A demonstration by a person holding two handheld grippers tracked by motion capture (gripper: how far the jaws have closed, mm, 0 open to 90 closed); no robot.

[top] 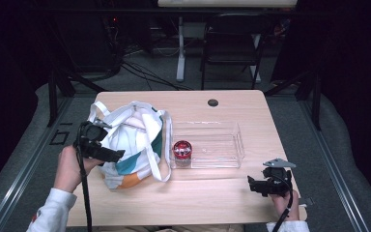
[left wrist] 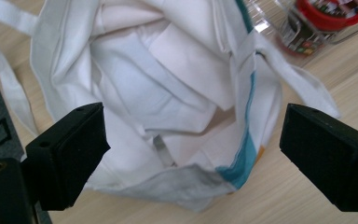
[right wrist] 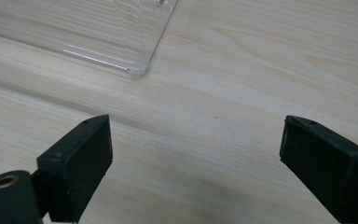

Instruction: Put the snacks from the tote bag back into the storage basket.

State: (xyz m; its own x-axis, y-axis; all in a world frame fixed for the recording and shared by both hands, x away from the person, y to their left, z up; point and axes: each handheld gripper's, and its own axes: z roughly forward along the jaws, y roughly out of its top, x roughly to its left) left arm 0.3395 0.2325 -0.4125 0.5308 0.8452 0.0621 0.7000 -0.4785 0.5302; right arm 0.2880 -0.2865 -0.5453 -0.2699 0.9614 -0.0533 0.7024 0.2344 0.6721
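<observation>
Wooden table (top: 222, 193) carrying, near its left edge, a crumpled white tote bag (top: 130, 145); a clear tray (top: 222, 133) beside it at centre holds a red-lidded jar (top: 182, 151). Left gripper (left wrist: 193, 154), jaws apart, faces the bag's mouth without pinching it. Right gripper (right wrist: 196, 163), jaws apart, hangs over bare wood near the right front corner.

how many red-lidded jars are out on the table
1: the red-lidded jar stands in the left end of the clear tray, beside the tote bag. The bag may hide more.
</observation>
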